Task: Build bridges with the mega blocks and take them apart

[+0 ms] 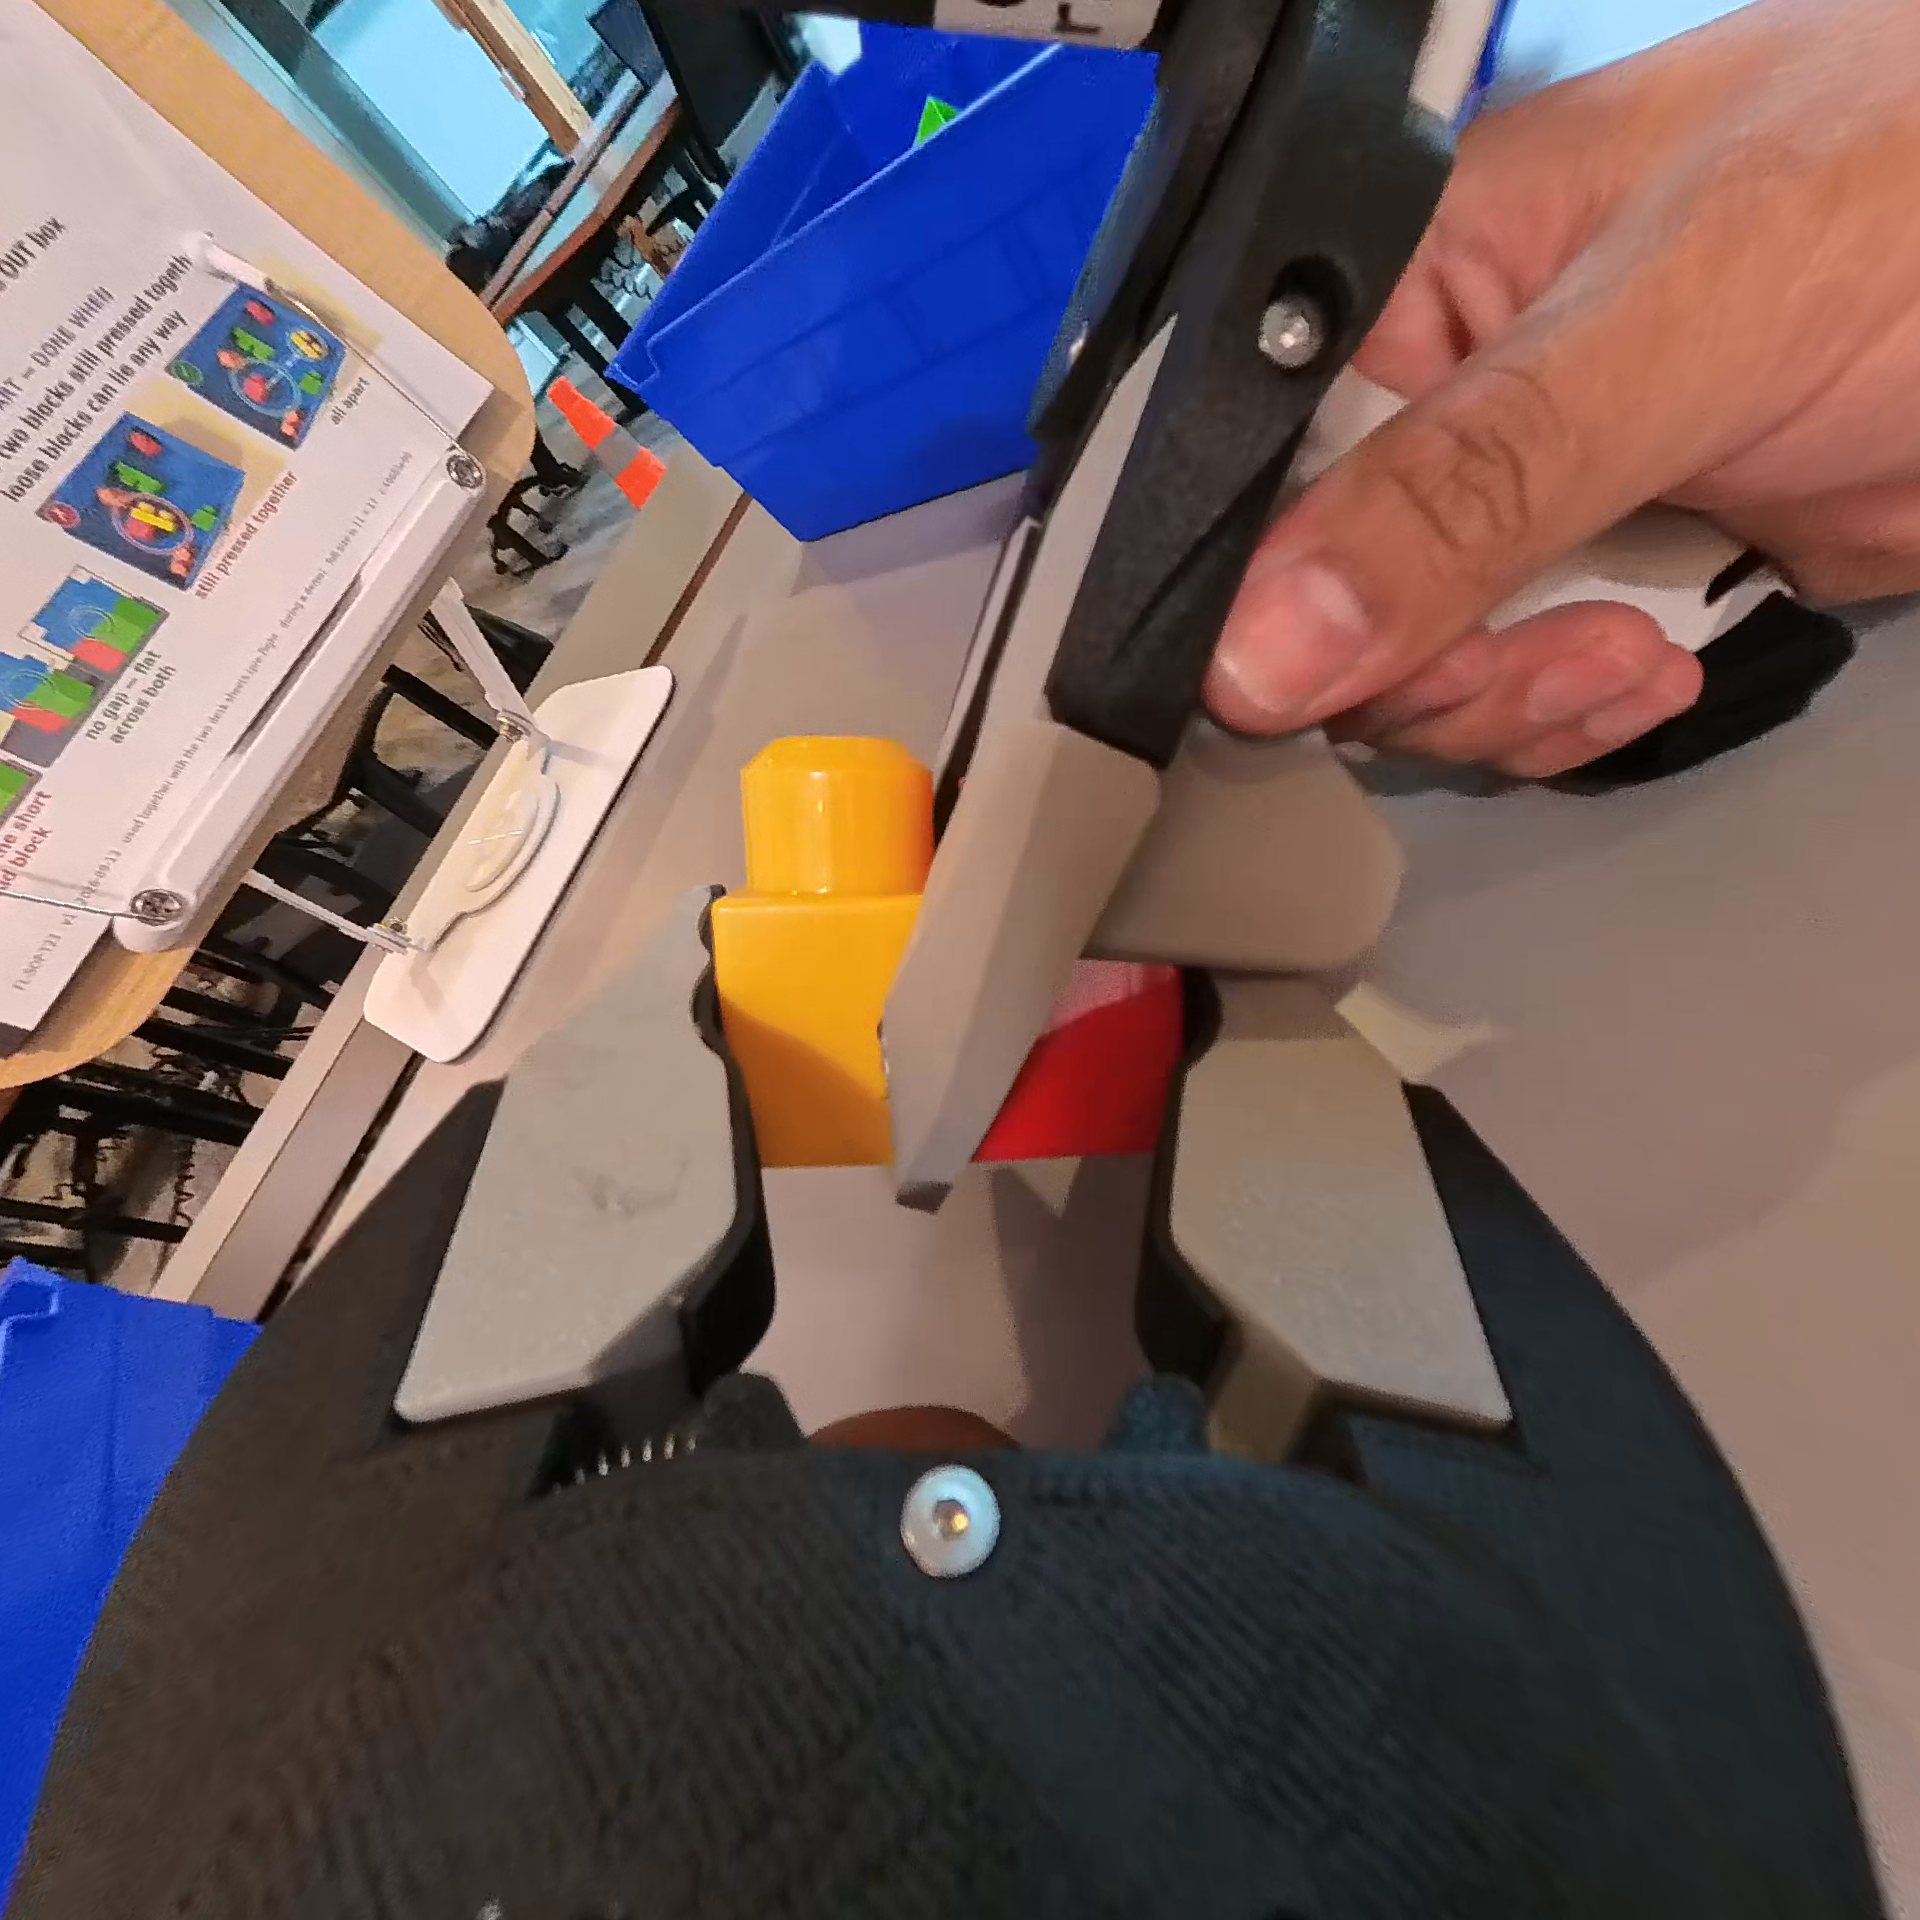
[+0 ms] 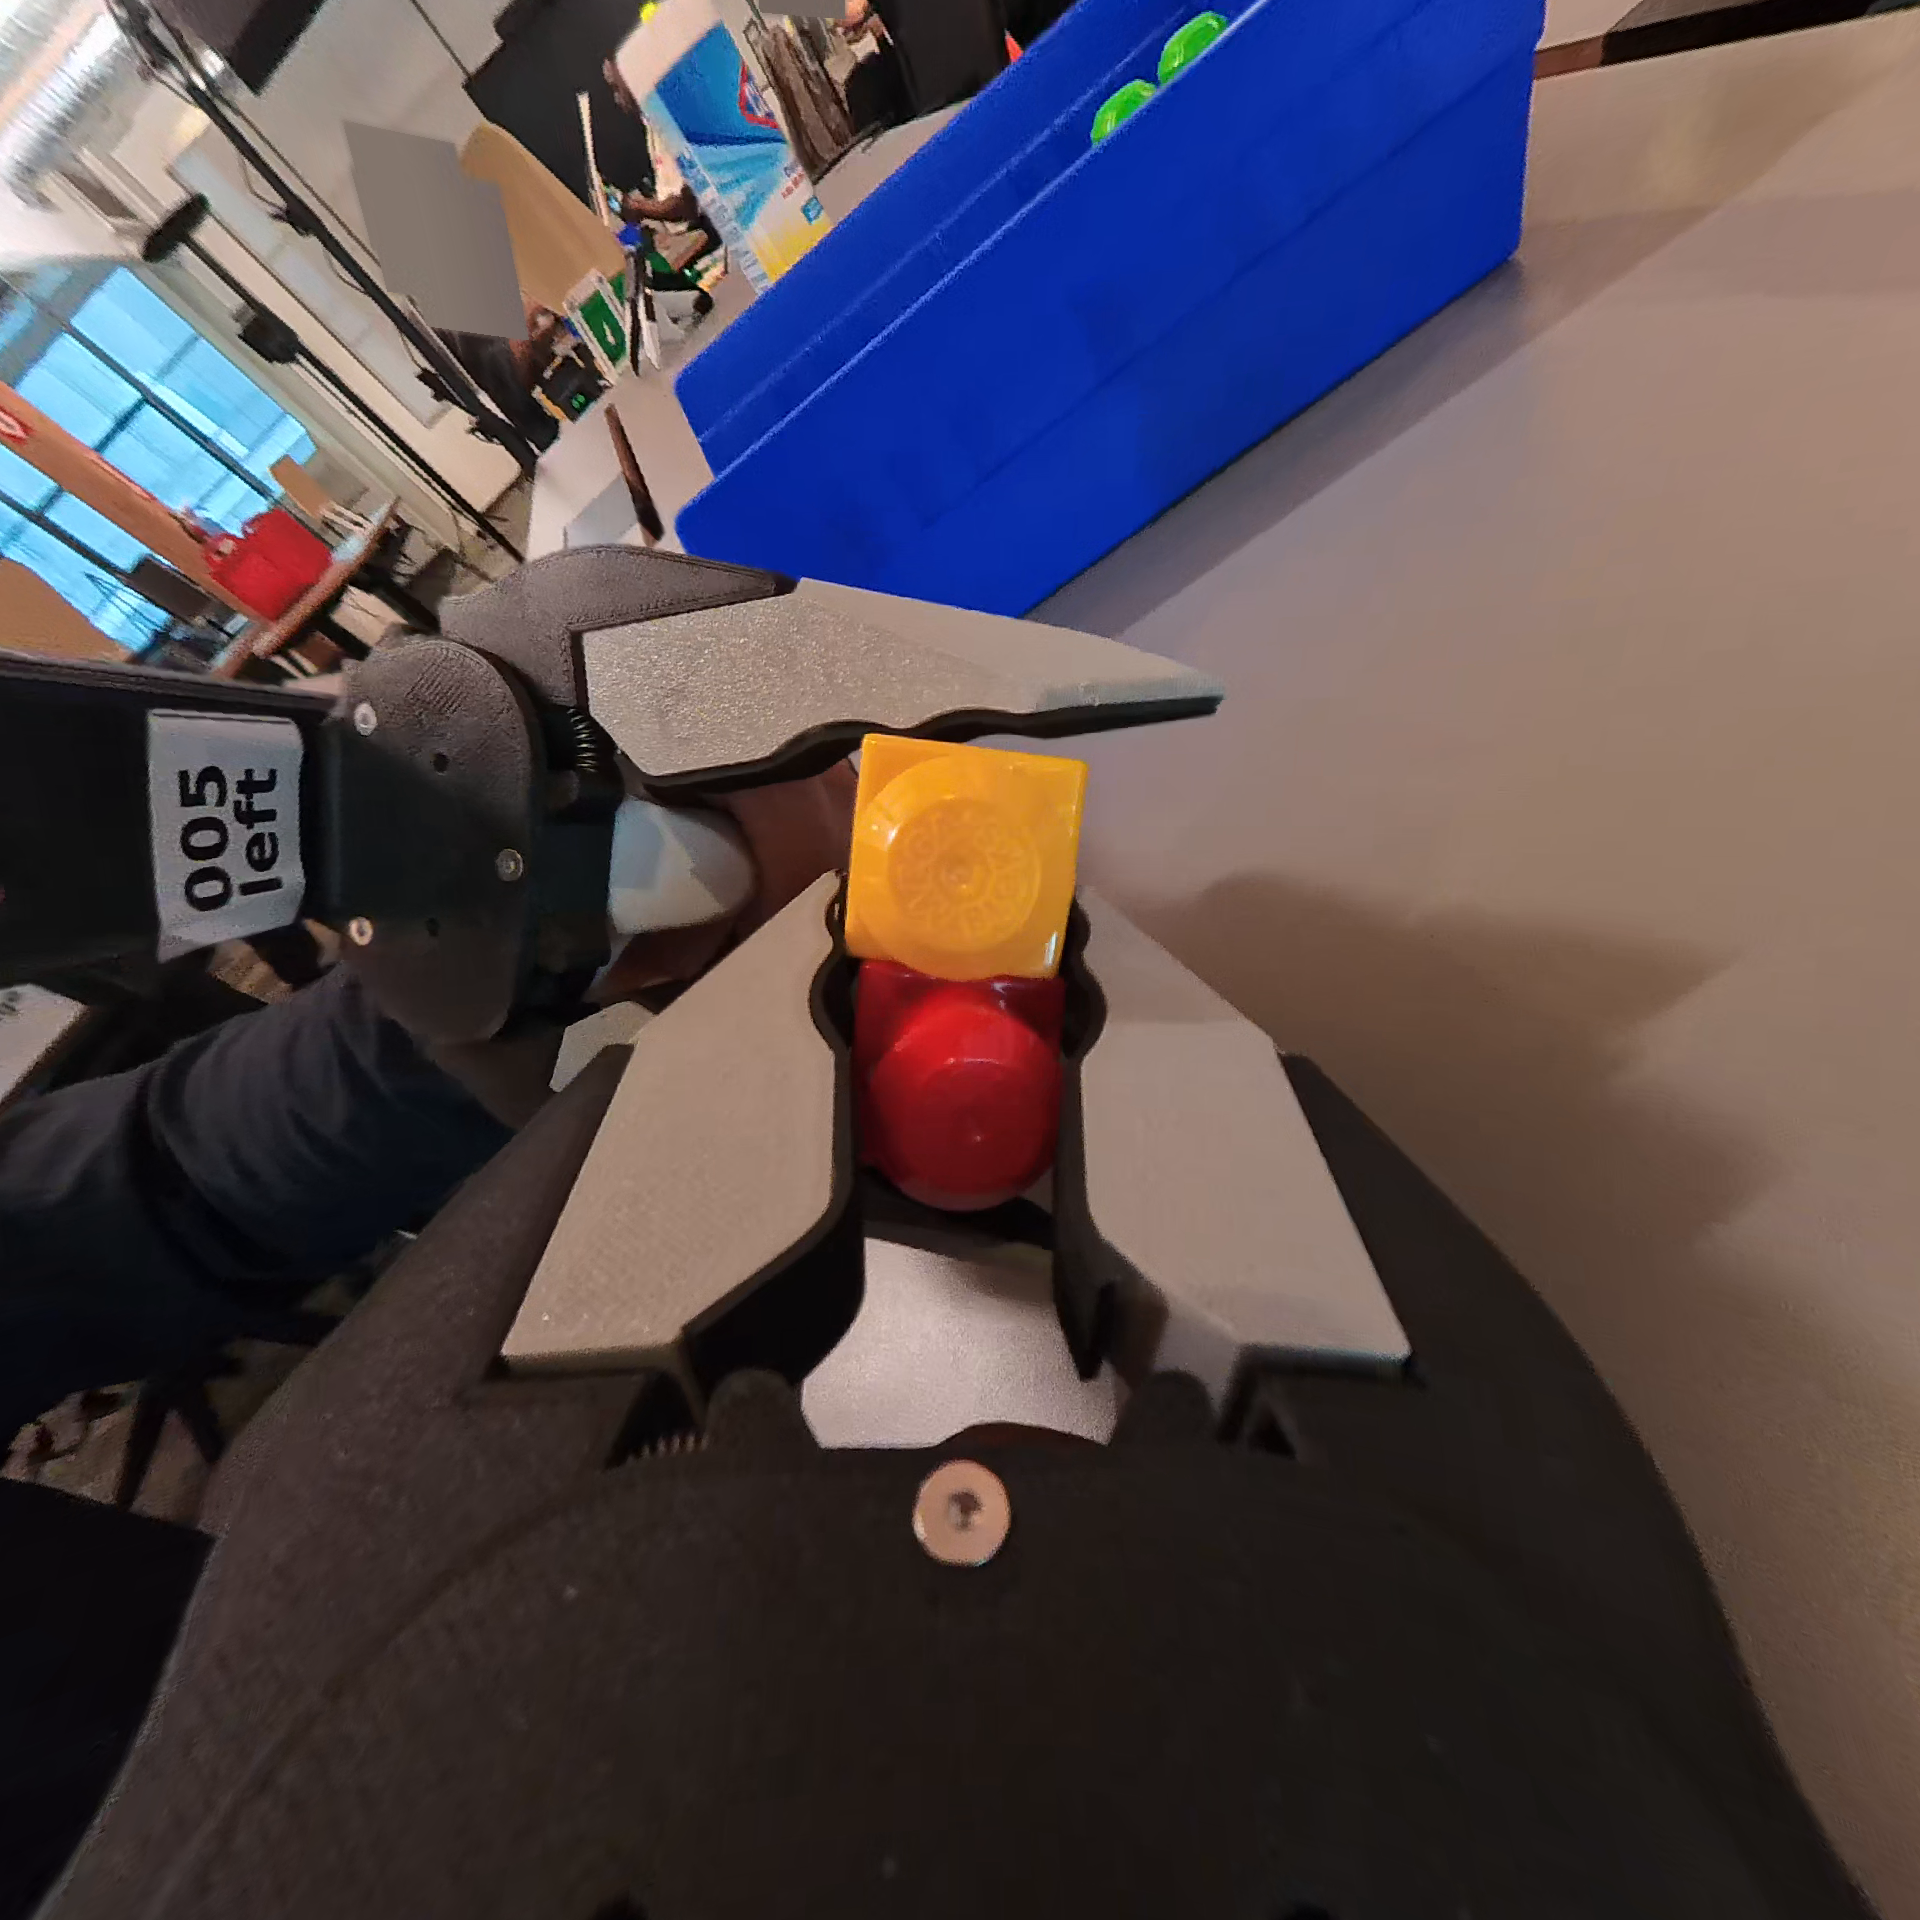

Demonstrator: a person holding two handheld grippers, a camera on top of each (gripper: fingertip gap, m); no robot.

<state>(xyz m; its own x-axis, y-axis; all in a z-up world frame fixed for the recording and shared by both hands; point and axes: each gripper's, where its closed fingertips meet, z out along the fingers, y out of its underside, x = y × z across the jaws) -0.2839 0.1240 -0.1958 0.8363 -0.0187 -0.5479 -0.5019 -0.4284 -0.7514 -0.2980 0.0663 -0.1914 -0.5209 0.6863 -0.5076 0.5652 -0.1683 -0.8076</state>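
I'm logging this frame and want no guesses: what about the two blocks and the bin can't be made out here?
- Left wrist view: most of the red block is hidden by the right gripper.
- Both views: any third block beneath is hidden by the fingers.
- Right wrist view: the blue bin wall hides its contents, except green studs.

Grey table, bright windows
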